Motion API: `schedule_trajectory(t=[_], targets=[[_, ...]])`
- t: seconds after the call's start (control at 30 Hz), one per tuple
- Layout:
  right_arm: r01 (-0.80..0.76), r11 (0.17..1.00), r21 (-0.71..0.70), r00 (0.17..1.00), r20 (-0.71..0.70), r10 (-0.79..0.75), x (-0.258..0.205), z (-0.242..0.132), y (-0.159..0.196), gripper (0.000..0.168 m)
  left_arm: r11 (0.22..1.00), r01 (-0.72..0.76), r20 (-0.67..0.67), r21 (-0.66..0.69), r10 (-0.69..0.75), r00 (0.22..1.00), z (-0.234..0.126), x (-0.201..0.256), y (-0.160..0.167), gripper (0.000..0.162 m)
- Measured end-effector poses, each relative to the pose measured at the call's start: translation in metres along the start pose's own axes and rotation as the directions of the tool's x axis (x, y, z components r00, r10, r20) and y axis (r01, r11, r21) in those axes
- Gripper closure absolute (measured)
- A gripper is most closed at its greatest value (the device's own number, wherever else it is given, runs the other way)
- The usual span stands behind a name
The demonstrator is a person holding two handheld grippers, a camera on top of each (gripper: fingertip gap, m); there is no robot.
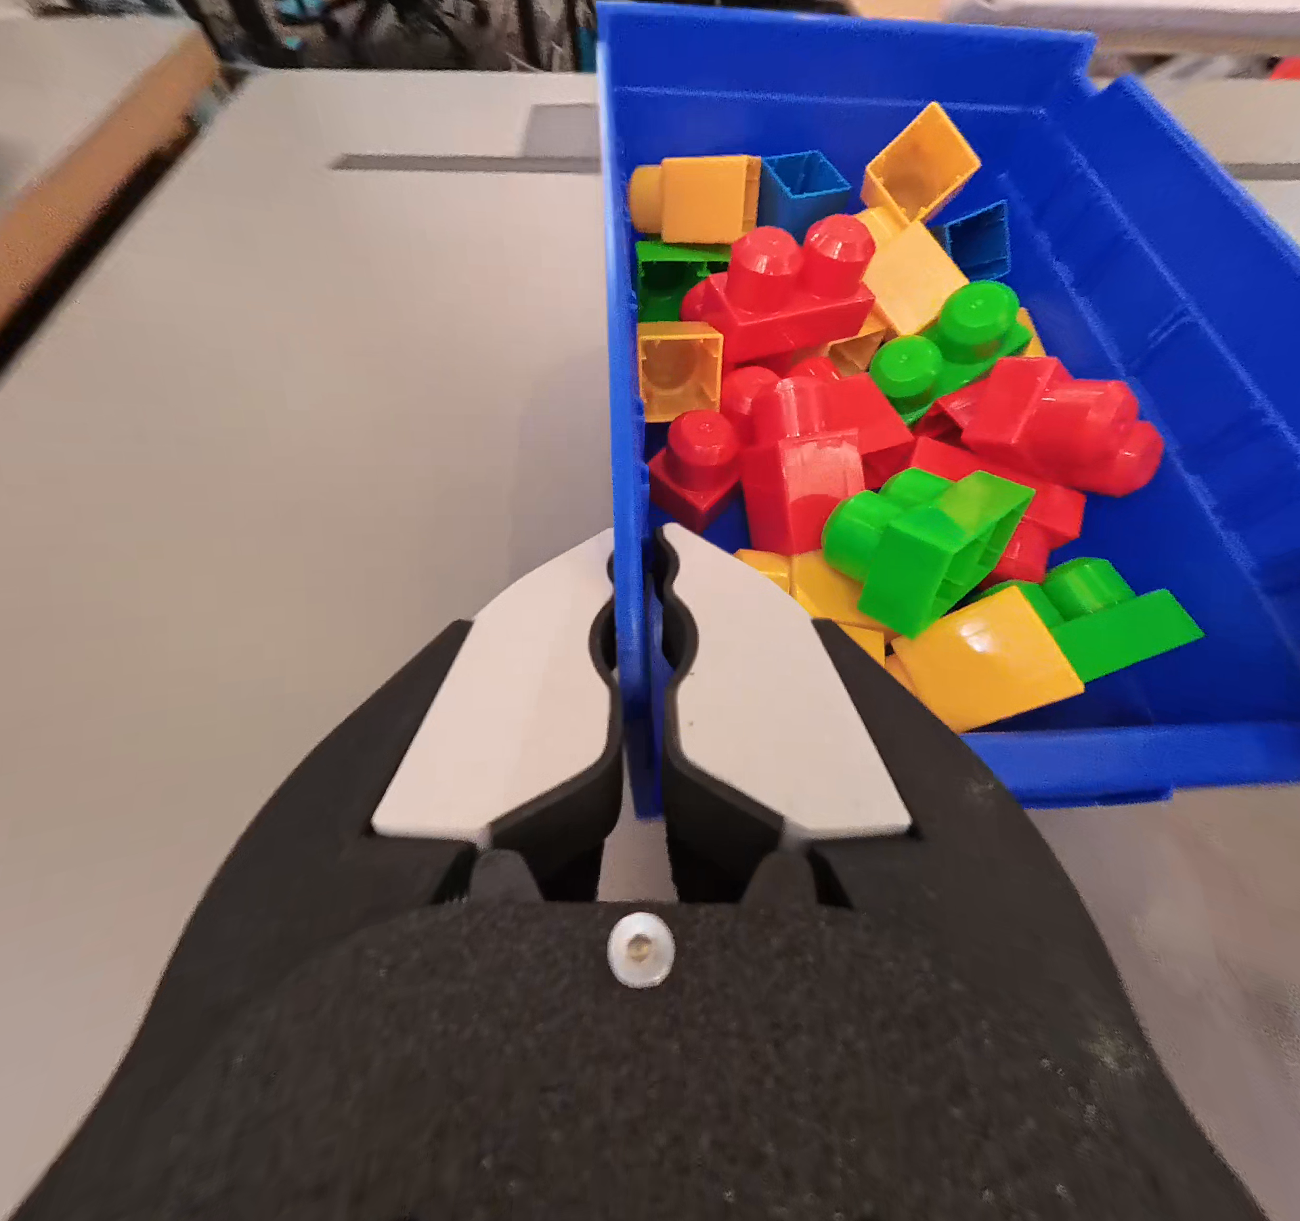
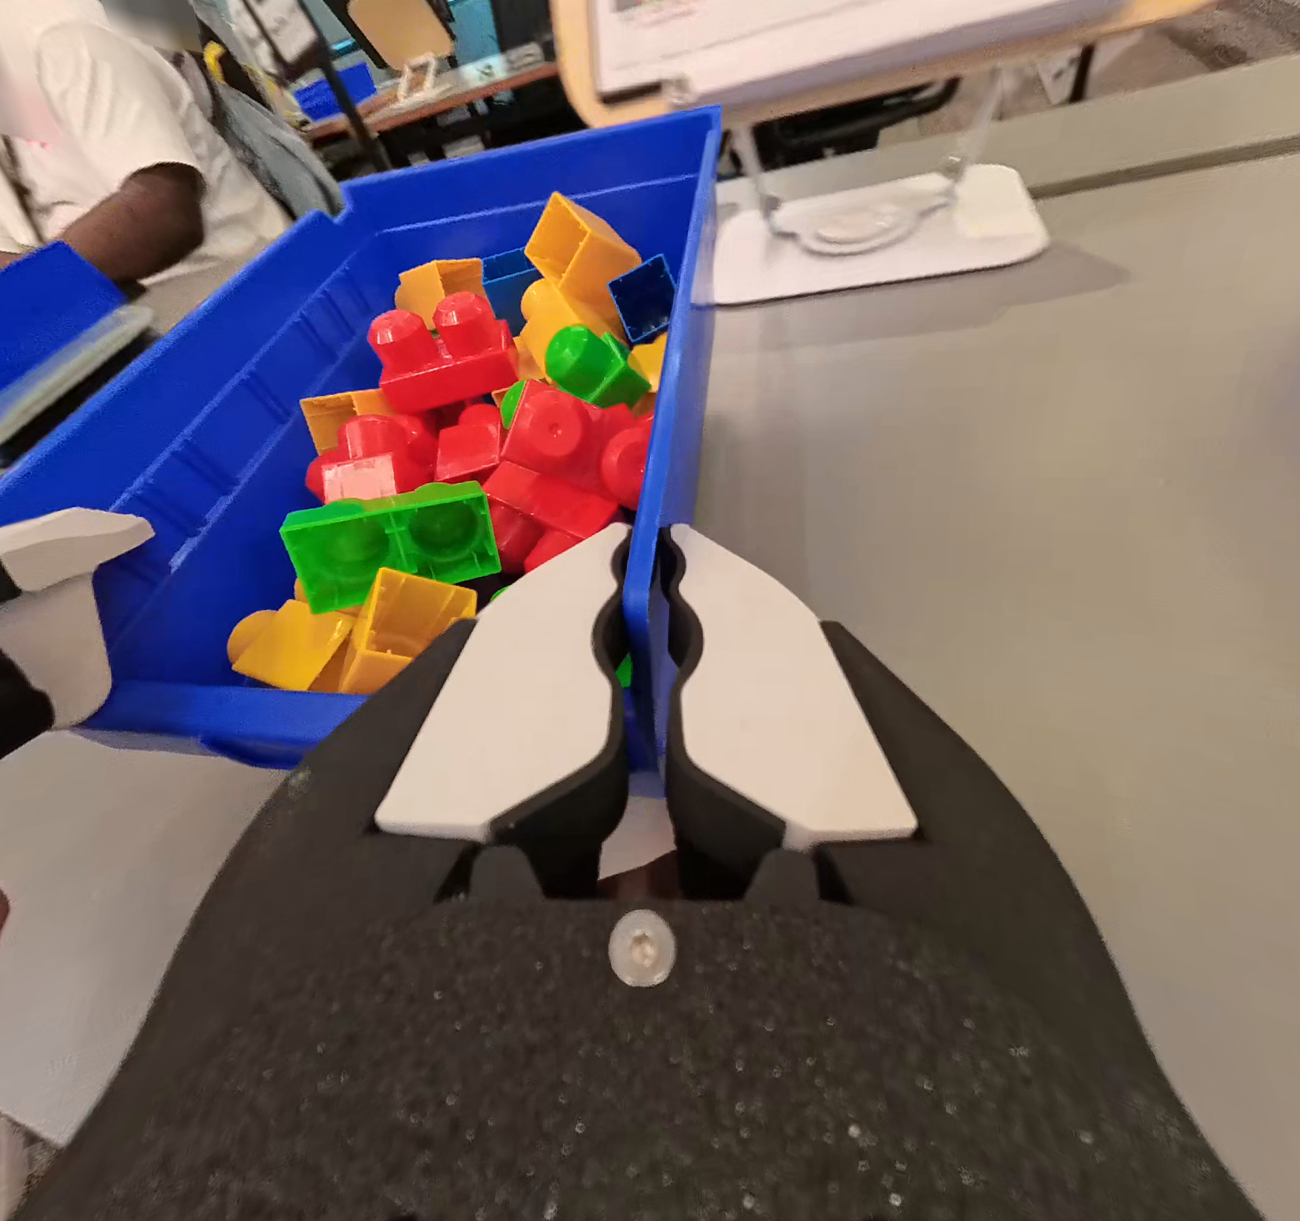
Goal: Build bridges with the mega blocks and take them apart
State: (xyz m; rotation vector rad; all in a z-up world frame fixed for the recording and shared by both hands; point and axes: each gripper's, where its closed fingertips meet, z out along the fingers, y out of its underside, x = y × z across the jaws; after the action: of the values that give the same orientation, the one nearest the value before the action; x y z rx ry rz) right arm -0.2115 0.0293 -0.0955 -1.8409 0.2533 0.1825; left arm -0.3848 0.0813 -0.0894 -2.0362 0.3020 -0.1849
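Observation:
A blue plastic bin (image 1: 1161, 286) sits on the grey table and holds a heap of red, green, yellow and blue mega blocks (image 1: 865, 413). My left gripper (image 1: 636, 540) is shut on the bin's left side wall (image 1: 629, 413), one finger outside and one inside. In the right wrist view my right gripper (image 2: 644, 540) is shut on the bin's right side wall (image 2: 686, 343) the same way, with the blocks (image 2: 457, 455) to its left. The left gripper's fingers (image 2: 63, 547) show at the far left edge of that view, at the opposite wall.
A grey table (image 1: 281, 413) spreads left of the bin and also right of it (image 2: 985, 483). A clear stand on a white base (image 2: 879, 230) holds a printed sheet behind the bin. A person in a white shirt (image 2: 105, 132) sits at the back left beside another blue bin (image 2: 49, 301). Tip to tip, the grippers are about 20 cm apart.

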Motion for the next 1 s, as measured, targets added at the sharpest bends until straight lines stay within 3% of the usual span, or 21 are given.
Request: schedule_trajectory(t=[0.2, 0.4, 0.6, 0.67, 0.73, 0.8, 0.87, 1.0], targets=[[0.04, 0.999, -0.005, 0.999, 0.012, -0.04, -0.108, 0.034, 0.001, 0.163, 0.997, 0.065, 0.057, 0.043, -0.067, 0.996, -0.005, -0.115, -0.018, 0.158], [0.078, 0.994, -0.082, 0.997, 0.015, -0.077, -0.142, 0.059, 0.031, 0.162, 0.99, 0.141, 0.005, -0.013, -0.141, 0.99, 0.017, -0.164, 0.009, 0.159], [0.09, 0.993, -0.08, 0.995, 0.042, -0.087, -0.136, 0.071, 0.04, 0.158, 0.996, 0.09, 0.009, -0.023, -0.09, 0.996, 0.039, -0.164, 0.016, 0.157], [0.122, 0.988, -0.098, 0.986, 0.128, -0.109, -0.139, 0.069, 0.041, 0.153, 0.994, 0.107, -0.005, -0.023, -0.107, 0.994, 0.04, -0.165, 0.015, 0.156], [0.151, 0.98, -0.126, 0.968, 0.221, -0.121, -0.133, 0.053, 0.037, 0.139, 0.986, 0.167, 0.011, -0.012, -0.167, 0.986, 0.031, -0.171, 0.013, 0.134], [0.222, 0.968, -0.119, 0.906, 0.393, -0.16, -0.131, 0.02, 0.03, 0.131, 0.978, 0.198, 0.016, 0.057, -0.199, 0.98, 0.01, -0.173, -0.003, 0.13], [0.349, 0.933, -0.088, 0.832, 0.487, -0.265, -0.107, -0.013, 0.027, 0.13, 0.972, 0.187, -0.03, 0.146, -0.184, 0.982, -0.016, -0.158, -0.025, 0.118], [0.503, 0.863, -0.041, 0.788, 0.432, -0.438, -0.003, -0.054, 0.016, 0.129, 0.959, 0.183, -0.287, 0.219, -0.116, 0.951, -0.05, -0.069, -0.044, 0.102]])
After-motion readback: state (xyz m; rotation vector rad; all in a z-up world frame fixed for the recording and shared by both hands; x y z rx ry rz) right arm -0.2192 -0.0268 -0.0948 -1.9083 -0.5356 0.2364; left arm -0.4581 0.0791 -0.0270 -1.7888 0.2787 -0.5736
